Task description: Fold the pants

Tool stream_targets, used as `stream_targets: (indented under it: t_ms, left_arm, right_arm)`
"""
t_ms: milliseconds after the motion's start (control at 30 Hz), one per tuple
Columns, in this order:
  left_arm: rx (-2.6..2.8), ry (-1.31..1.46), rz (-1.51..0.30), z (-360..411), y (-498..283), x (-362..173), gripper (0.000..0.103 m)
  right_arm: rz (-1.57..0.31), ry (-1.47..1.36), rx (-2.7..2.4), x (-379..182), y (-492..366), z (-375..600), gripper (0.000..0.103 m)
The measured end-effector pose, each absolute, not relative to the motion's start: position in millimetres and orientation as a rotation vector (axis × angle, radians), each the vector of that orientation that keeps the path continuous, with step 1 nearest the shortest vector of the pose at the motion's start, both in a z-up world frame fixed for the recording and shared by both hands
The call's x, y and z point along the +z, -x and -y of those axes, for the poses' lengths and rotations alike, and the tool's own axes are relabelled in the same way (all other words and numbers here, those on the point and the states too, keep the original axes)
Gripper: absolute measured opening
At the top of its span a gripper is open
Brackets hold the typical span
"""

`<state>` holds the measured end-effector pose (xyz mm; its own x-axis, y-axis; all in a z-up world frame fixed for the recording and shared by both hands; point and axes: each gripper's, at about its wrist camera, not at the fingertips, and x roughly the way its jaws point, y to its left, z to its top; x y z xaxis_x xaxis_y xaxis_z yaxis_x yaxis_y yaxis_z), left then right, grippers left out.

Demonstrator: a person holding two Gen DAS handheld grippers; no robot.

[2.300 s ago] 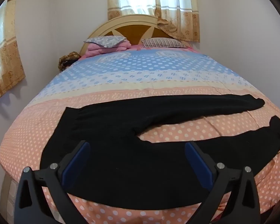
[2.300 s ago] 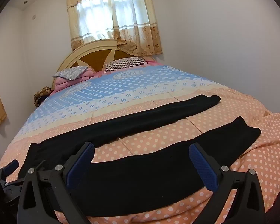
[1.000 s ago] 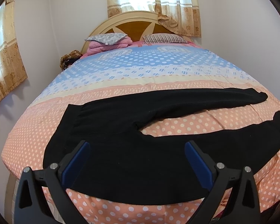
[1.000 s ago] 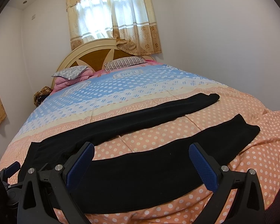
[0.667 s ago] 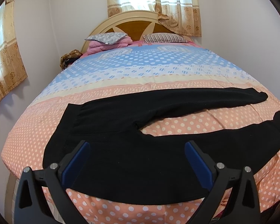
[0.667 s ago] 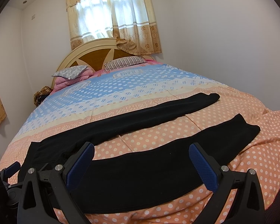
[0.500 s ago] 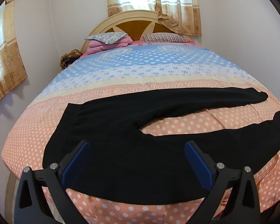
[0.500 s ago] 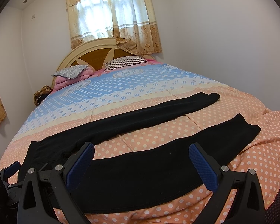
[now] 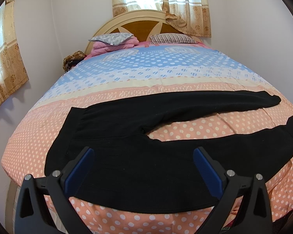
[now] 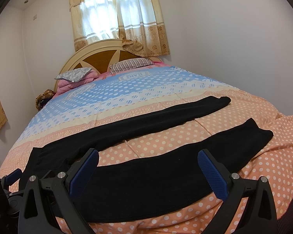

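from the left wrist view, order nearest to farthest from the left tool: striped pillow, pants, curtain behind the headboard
1. pants, spread on the bed just ahead of the left tool
2. striped pillow, at the bed's head, right side
3. curtain, on the wall beyond the headboard

Both grippers — left gripper (image 9: 142, 167) and right gripper (image 10: 147, 168) — show black triangular-cutout frames, silver screws, blue textured pads (image 10: 212, 177).

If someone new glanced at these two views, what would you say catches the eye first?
The black pants stand out first, spread flat across the near, peach polka-dot end of the bedspread, waistband to the left and the two legs splayed apart toward the right. Next come the open left gripper and right gripper, blue pads wide apart, hovering over the near leg. Behind, a sunburst headboard sits under a curtained window.
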<state>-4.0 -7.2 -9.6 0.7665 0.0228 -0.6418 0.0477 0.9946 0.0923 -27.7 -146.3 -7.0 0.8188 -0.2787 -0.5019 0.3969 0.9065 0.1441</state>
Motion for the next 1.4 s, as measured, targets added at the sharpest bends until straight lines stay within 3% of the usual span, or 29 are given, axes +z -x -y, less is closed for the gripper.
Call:
stream_targets:
  t_ms: [1067, 1400]
  left_arm:
    - [0.015, -0.091, -0.774, -17.3, -31.1, -32.7, 0.103]
    - [0.066, 0.007, -0.830, -118.2, -88.4, -32.7, 0.103]
  right_arm:
    - [-0.566, -0.241, -0.332, -30.1, -8.4, 151.7, 0.102]
    - [-0.638, -0.179, -0.206, -47.3, -56.2, 154.0, 0.102]
